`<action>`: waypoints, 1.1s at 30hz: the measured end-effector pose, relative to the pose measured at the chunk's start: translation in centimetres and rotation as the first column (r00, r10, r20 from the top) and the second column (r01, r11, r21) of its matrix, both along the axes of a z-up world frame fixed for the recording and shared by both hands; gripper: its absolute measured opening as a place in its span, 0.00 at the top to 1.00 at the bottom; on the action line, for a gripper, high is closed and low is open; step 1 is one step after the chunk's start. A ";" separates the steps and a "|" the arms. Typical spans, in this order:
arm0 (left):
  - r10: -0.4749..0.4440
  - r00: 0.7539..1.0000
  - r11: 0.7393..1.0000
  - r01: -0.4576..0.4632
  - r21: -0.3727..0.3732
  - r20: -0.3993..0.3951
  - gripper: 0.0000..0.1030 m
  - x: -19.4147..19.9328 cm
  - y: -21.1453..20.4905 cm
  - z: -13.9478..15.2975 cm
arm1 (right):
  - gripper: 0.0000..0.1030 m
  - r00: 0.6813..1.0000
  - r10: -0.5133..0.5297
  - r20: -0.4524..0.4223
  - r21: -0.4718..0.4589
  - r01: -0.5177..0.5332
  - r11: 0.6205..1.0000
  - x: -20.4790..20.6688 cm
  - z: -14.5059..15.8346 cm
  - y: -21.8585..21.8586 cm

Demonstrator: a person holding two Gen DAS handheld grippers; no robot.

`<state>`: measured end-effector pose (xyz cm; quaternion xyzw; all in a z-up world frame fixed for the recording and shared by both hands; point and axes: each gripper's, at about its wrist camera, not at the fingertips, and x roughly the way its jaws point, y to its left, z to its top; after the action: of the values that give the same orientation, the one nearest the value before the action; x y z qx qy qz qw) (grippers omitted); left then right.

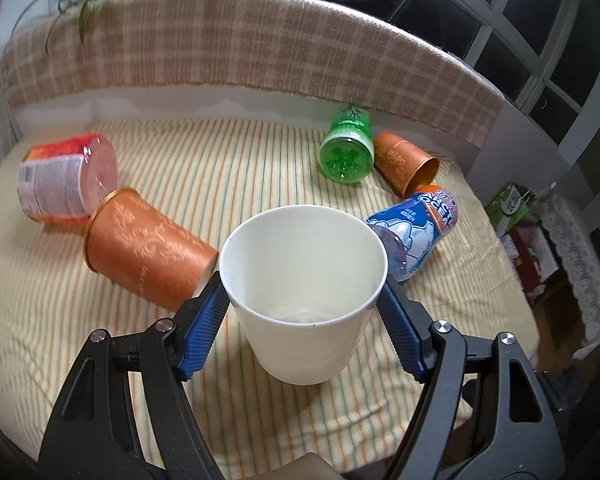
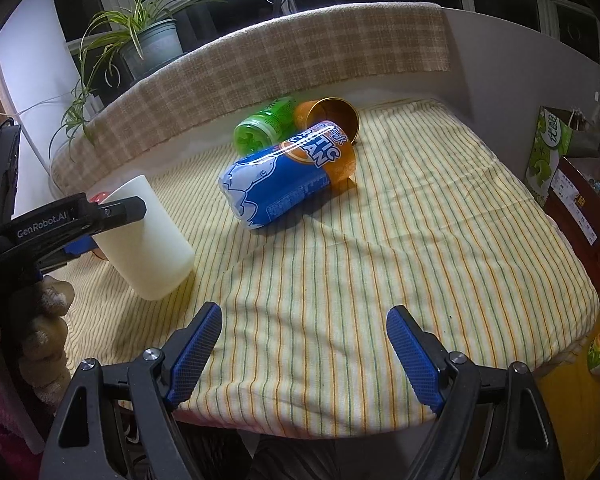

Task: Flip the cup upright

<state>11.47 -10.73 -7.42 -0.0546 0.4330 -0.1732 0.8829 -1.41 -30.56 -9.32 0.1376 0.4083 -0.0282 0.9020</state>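
Note:
A white paper cup [image 1: 304, 280] stands mouth up between the blue pads of my left gripper [image 1: 303, 292], which is shut on its rim. In the right wrist view the same cup [image 2: 148, 248] leans a little, its base on the striped cloth, with the left gripper [image 2: 112, 216] clamped at its top. My right gripper [image 2: 304, 328] is open and empty, low over the near part of the cloth, right of the cup.
On the striped cloth [image 2: 380, 260] lie an orange cup [image 1: 140, 256], a red and white can [image 1: 64, 180], a green bottle [image 1: 346, 152], a second orange cup [image 1: 406, 164] and a blue bottle [image 2: 284, 180]. A plaid ledge [image 1: 236, 48] runs behind. Boxes [image 2: 572, 184] stand right.

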 end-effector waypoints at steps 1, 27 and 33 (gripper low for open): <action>-0.003 1.000 1.000 0.003 0.013 0.014 0.26 -0.1 -0.1 0.1 | 0.16 1.000 0.000 0.000 -0.001 0.000 1.000 0.1 0.0 0.1; -0.083 0.995 0.994 0.079 0.072 0.051 0.26 -1.5 -0.5 -0.5 | 0.16 1.000 0.021 0.012 -0.028 -0.021 0.999 0.5 0.5 1.0; -0.088 0.996 0.996 0.088 0.025 0.024 0.26 -1.7 0.1 -0.5 | 0.16 1.000 0.024 0.018 -0.036 -0.024 0.999 0.3 0.8 1.4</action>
<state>9.76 -10.62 -7.92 -0.0228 0.4257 -0.2074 0.8805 -1.11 -29.14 -8.56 0.1168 0.4011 -0.0235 0.9083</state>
